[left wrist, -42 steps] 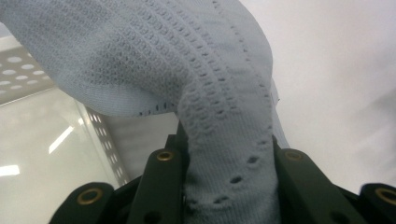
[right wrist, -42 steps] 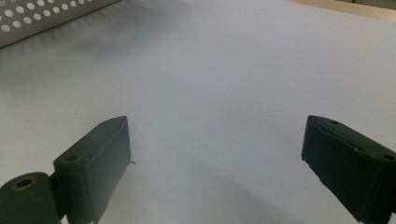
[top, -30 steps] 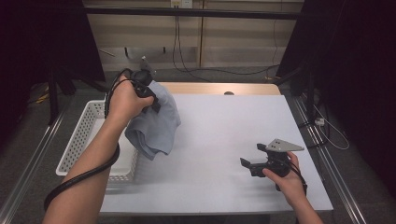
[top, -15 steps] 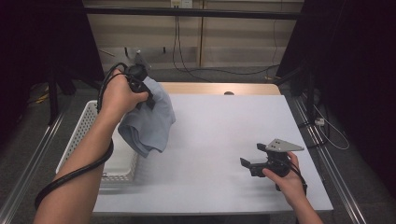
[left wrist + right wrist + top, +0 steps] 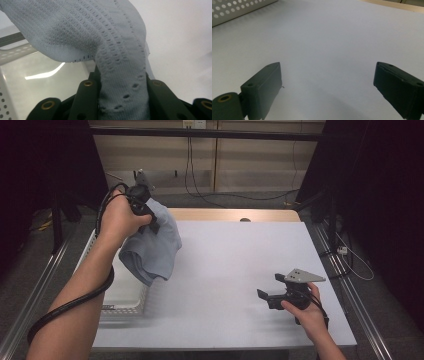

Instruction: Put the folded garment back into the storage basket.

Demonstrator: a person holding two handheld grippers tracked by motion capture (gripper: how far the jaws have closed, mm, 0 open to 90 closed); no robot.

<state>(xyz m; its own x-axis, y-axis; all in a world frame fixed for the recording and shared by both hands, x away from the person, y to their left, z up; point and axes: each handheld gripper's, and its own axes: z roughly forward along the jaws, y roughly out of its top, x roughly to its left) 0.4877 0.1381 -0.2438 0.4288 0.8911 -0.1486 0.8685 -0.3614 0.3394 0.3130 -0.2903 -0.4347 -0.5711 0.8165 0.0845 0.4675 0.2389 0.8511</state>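
Left gripper [image 5: 150, 222] pinches a blue cloth [image 5: 150, 251] above the white perforated basket [image 5: 122, 292]; right gripper [image 5: 267, 296] jaws spread over bare table [image 5: 235, 255].

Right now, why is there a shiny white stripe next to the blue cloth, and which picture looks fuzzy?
In the left gripper view, the stripe is lamp glare on the white basket floor beneath the blue cloth. In the right gripper view, the near black jaws look soft and the table is evenly lit. In the high view, the room's edges are dark.
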